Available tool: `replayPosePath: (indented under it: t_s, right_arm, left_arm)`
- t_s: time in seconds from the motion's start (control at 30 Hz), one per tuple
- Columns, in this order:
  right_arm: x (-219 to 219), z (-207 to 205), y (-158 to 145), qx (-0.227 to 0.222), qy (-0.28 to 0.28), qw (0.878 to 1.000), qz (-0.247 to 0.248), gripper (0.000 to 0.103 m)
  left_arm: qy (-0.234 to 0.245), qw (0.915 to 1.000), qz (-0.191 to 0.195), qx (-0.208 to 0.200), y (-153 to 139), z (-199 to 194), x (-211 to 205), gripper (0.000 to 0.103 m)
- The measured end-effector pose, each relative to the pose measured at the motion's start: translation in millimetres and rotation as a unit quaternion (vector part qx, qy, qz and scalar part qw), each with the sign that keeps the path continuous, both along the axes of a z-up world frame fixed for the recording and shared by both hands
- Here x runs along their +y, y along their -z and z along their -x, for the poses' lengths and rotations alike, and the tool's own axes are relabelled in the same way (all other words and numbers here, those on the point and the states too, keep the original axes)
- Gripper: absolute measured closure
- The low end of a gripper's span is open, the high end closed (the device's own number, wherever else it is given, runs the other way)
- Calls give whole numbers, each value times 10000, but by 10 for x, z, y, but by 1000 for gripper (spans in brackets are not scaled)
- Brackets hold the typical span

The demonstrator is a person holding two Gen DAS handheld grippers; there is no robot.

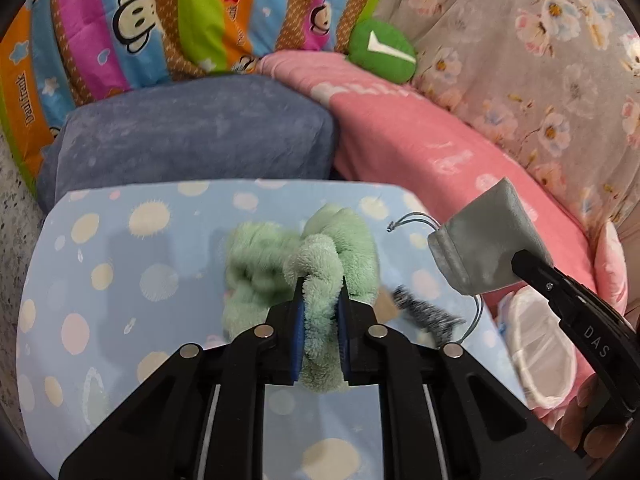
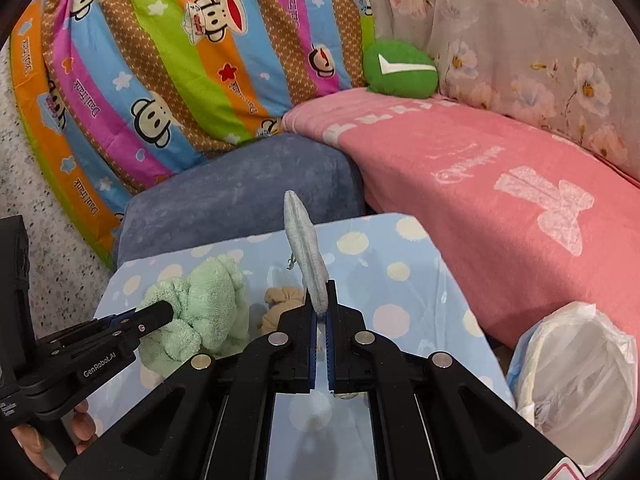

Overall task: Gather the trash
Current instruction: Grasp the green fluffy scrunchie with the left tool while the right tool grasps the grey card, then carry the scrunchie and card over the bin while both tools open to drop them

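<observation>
My left gripper [image 1: 321,282] is shut on a fluffy green cloth [image 1: 304,256] over the blue dotted table [image 1: 120,280]; the cloth also shows in the right wrist view [image 2: 200,312]. My right gripper [image 2: 321,300] is shut on a grey drawstring pouch [image 2: 302,248], held up above the table; the pouch shows in the left wrist view [image 1: 484,240]. A tan knotted cloth [image 2: 280,306] and a dark grey fuzzy piece [image 1: 424,312] lie on the table between the grippers. A white bag-lined bin [image 2: 576,376] stands right of the table.
A blue-grey cushion [image 1: 192,136] sits behind the table. A pink blanket [image 2: 500,184] covers the seat on the right, with a green pillow [image 2: 400,70] at its back. A colourful monkey-print quilt [image 2: 160,60] hangs at the back left. A speckled floor [image 2: 52,240] lies at the left.
</observation>
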State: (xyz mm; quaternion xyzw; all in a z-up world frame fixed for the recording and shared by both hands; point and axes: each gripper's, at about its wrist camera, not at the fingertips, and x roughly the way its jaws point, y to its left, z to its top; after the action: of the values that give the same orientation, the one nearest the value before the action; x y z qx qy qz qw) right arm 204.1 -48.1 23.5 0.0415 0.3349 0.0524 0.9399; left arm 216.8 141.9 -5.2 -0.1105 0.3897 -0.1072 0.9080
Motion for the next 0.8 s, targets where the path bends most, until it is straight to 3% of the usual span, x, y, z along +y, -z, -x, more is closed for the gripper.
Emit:
replayPosePath:
  t_s: [0.23, 0.47, 0.8]
  right_arm:
    - [-388, 344, -562, -525, 257, 9983, -24, 99]
    - [-956, 770, -939, -894, 675, 9937, -18, 99]
    - [-1971, 1345, -1074, -1028, 1537, 9827, -54, 99]
  left_arm:
    - [263, 9982, 52, -537, -656, 214, -456, 91]
    - [835, 9919, 135, -947, -1161, 467, -1192, 91]
    - [1690, 9800, 277, -1014, -1339, 765, -2291, 91]
